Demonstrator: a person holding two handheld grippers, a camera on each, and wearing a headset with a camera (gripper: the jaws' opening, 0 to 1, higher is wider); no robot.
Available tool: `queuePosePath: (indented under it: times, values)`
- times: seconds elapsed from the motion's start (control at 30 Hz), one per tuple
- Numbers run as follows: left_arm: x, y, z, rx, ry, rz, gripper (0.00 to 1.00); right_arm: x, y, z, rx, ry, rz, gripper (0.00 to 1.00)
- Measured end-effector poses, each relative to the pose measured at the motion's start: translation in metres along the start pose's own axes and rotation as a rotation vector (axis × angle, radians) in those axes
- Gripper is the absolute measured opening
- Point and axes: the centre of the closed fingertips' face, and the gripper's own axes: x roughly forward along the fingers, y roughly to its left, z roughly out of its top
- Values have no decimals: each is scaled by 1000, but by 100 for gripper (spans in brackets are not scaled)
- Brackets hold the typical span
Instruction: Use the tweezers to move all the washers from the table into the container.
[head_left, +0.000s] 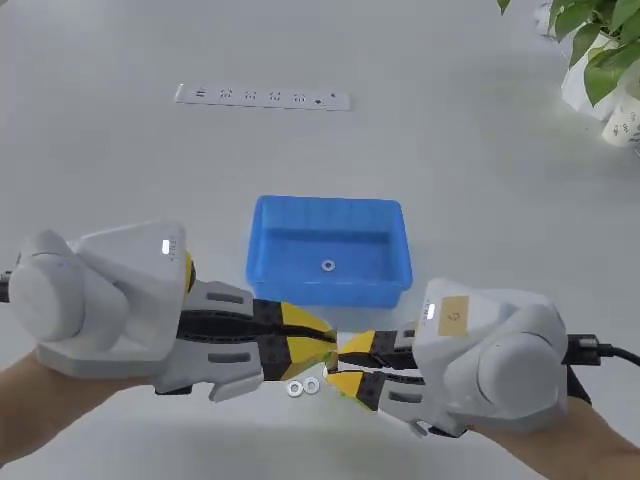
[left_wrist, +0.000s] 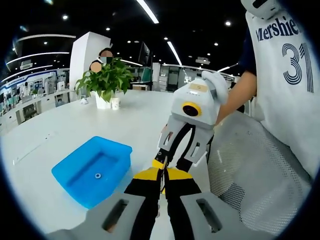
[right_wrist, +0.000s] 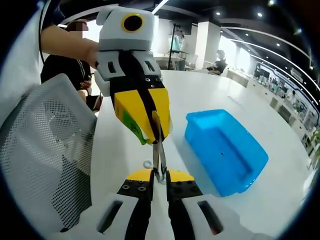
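Thin metal tweezers (right_wrist: 158, 150) span the gap between the two grippers, which meet tip to tip above the table. My right gripper (right_wrist: 159, 176) is shut on their near end. Their far end runs into the closed yellow jaws of my left gripper (right_wrist: 149, 136). In the head view the left gripper (head_left: 326, 342) comes in from the left and the right gripper (head_left: 342, 366) from the right. Two washers (head_left: 303, 386) lie on the table just below the tips. The blue container (head_left: 330, 215) stands behind them with one washer (head_left: 328, 265) inside.
A white power strip (head_left: 262, 97) lies far back on the table. A potted plant (head_left: 595, 50) stands at the back right corner. A mesh chair (left_wrist: 250, 170) sits by the table's near edge, next to a person in a numbered shirt (left_wrist: 285, 65).
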Motion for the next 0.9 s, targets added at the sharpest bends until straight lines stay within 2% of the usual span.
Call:
queuePosePath:
  times: [0.23, 0.4, 0.5, 0.7, 0.9]
  values:
    - [0, -4, -1, -21, -1, -37, 7, 1, 1, -3, 13, 6, 10, 11]
    - [-1, 0, -1, -21, 1, -37, 7, 1, -1, -2, 19, 2, 27, 11]
    - [-1, 4, -1, -16, 3, -29, 6, 3, -1, 0, -14, -1, 39, 11]
    - [-2, 7, -2, -11, 16, -37, 6, 6, -2, 0, -12, 4, 63, 11]
    - [-3, 8, -3, -14, 21, -36, 6, 6, -2, -1, -33, 6, 58, 10]
